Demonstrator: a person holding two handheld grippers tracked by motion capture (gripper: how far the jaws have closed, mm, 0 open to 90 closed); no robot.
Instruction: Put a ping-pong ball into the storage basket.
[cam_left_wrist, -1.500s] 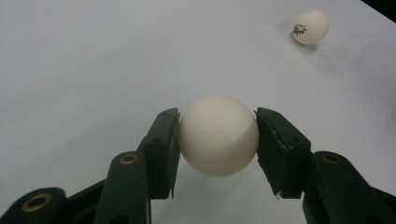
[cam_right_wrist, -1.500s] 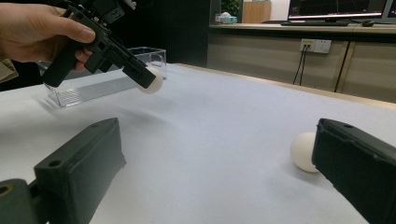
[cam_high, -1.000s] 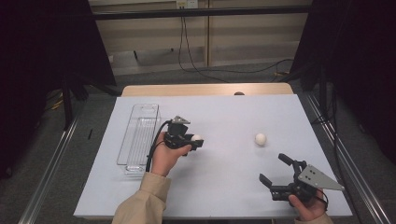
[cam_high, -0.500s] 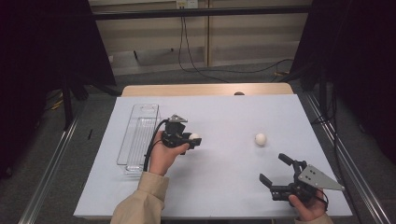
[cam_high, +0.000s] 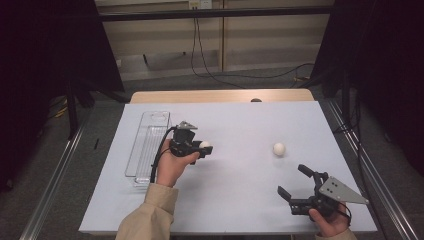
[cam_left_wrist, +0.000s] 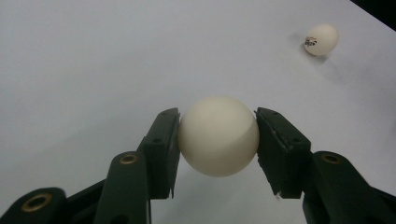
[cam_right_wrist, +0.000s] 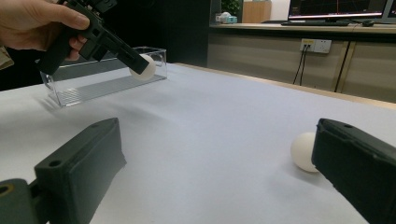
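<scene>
Just right of the clear plastic tray (cam_high: 149, 148), the left gripper (cam_high: 202, 148) pinches a plain cream-white ball (cam_left_wrist: 218, 136) between its two pads, lifted above the white table (cam_high: 240, 200). The right gripper (cam_high: 296, 182), well right of the tray near the table's front edge, has its jaws spread wide, empty. A second white ball (cam_high: 279, 149) with a small printed mark lies on the table, between the grippers.
</scene>
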